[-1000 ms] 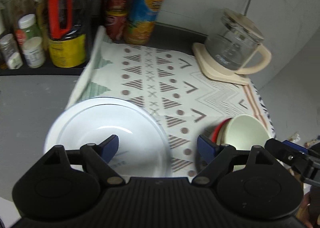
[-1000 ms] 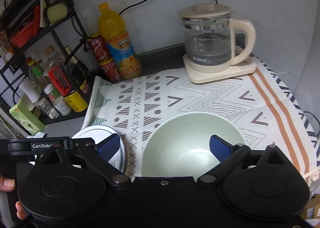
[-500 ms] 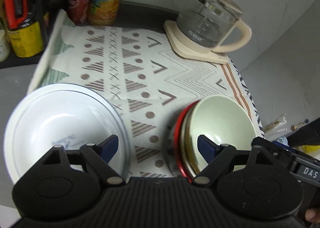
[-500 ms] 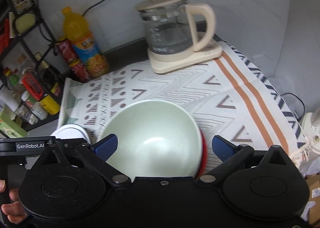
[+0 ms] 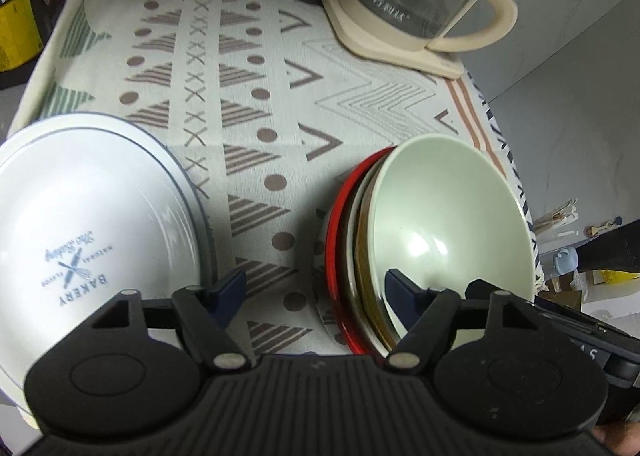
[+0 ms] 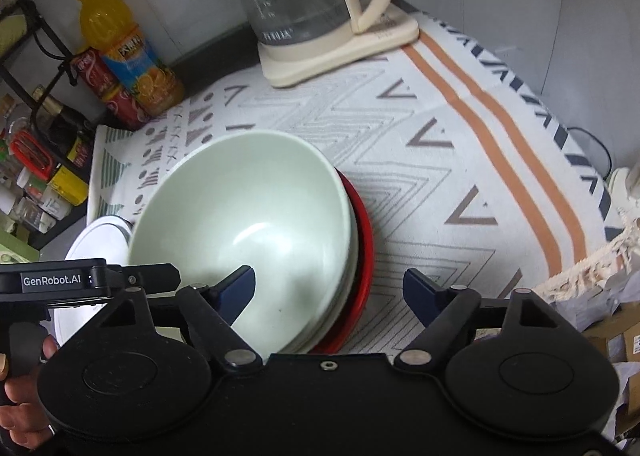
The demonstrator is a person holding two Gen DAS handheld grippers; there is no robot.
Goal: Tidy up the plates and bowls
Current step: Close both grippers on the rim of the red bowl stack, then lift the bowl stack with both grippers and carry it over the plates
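Note:
A pale green bowl sits on top of a stack of dishes with a red plate at the bottom, on the patterned cloth. A white plate printed "BAKERY" lies to its left. My left gripper is open and empty, its fingers spanning the gap between the white plate and the stack. In the right wrist view the green bowl and the red plate are close below my right gripper, which is open and empty, its left finger over the bowl's near rim. The white plate shows at left.
A glass kettle on a cream base stands at the back of the cloth. An orange juice bottle and red cans stand at back left, beside a rack with jars. The cloth's fringed edge hangs at right.
Both grippers have moved forward and to the right, closer to the dishes. The green bowl and red plate now fill more of both views. Both grippers stay open.

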